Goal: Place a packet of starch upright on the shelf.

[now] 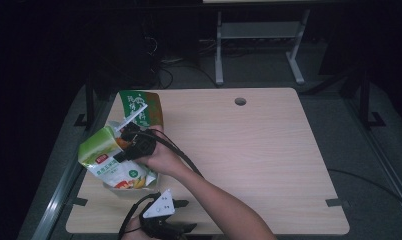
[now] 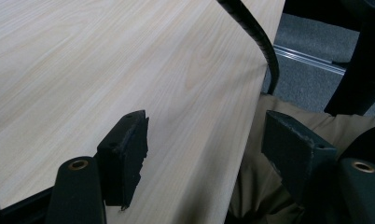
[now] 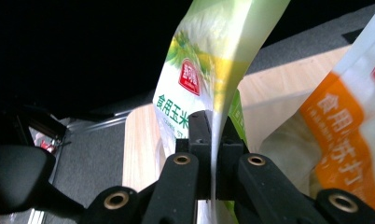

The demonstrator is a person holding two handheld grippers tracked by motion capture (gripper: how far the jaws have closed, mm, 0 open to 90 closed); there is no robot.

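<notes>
A green-and-white snack pouch [image 1: 103, 156] is tilted up off the left part of the wooden table [image 1: 249, 145]. My right gripper [image 1: 125, 145] reaches across to it and is shut on its thin edge. In the right gripper view the jaws [image 3: 212, 126] pinch the pouch's seam, and the pouch [image 3: 199, 60] rises above them. An orange-and-white packet [image 3: 344, 121] lies close on the right. My left gripper [image 1: 181, 216], with its grey plate, rests at the table's front edge. Its jaws [image 2: 204, 140] stand open over the edge with nothing between them.
A second green bag [image 1: 141, 107] lies behind the pouch at the table's left rear. A cable hole [image 1: 240, 101] sits near the far edge. The right gripper's cable [image 2: 260, 42] hangs past the front edge, above the person's trousers [image 2: 269, 186]. Desk legs stand beyond.
</notes>
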